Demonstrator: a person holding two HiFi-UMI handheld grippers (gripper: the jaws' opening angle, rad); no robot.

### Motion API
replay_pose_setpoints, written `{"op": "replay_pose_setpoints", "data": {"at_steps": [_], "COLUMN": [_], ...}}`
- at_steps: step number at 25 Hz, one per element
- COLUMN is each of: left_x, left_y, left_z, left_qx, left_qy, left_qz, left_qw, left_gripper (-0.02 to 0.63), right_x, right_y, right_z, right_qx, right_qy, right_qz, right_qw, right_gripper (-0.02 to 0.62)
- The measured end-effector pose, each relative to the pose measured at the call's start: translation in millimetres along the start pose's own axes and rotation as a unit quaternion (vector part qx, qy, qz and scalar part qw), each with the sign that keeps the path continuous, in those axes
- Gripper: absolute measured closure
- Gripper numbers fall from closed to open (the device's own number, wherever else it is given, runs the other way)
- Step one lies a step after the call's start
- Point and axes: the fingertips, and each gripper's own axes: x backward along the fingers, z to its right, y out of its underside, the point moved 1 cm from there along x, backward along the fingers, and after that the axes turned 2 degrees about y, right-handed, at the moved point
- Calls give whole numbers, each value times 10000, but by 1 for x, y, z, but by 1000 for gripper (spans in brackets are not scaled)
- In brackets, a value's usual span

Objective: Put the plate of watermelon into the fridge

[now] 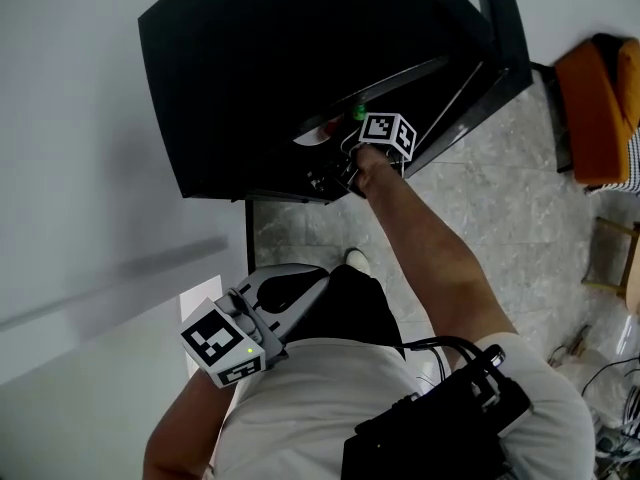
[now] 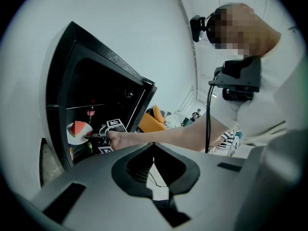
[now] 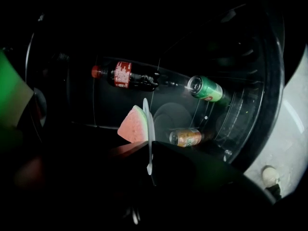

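Observation:
The black fridge (image 1: 280, 58) stands open. My right gripper (image 1: 340, 144) reaches into it, shut on the rim of a white plate (image 1: 316, 134). In the right gripper view the plate (image 3: 149, 124) shows edge-on between the closed jaws of the right gripper (image 3: 149, 154), with a red watermelon wedge (image 3: 132, 127) on its left face. From the left gripper view the plate (image 2: 76, 134) with the watermelon wedge (image 2: 77, 127) hangs just inside the fridge (image 2: 103, 76). My left gripper (image 1: 300, 290) hangs by the person's hip with jaws together and nothing in them.
Inside the fridge lie a cola bottle (image 3: 126, 76), a green can (image 3: 207, 89) and an orange can (image 3: 186, 137). The fridge door (image 1: 500, 38) stands open to the right. An orange chair (image 1: 598, 108) is on the tiled floor (image 1: 500, 198).

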Motion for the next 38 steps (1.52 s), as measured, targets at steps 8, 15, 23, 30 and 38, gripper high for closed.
{"op": "replay_pose_setpoints", "data": {"at_steps": [8,15,23,30,38], "left_x": [0,8,13,18,14], "left_y": [1,-1,-7,-6,-9], "left_z": [3,9,10,3,-4], "left_qx": [146,344,423,568,643], "left_qy": [7,31,46,81,238], "left_qz": [4,-106,-146,-151,-74], "left_qw": [9999,9993,9990,9982,9976], "left_gripper": [592,592,592,592,592], "right_x": [-5,-6,-5,-3,6], "right_y": [-3,-2,9,19,23], "right_z": [2,-9,-16,-18,-10], "right_qx": [-165,-225,1079,2117,3087], "right_qy": [277,314,533,710,1202], "right_qz": [-118,-182,-293,-604,-1263], "right_qw": [9994,9991,9923,9729,9350], "right_gripper": [568,397,354,318,318]}}
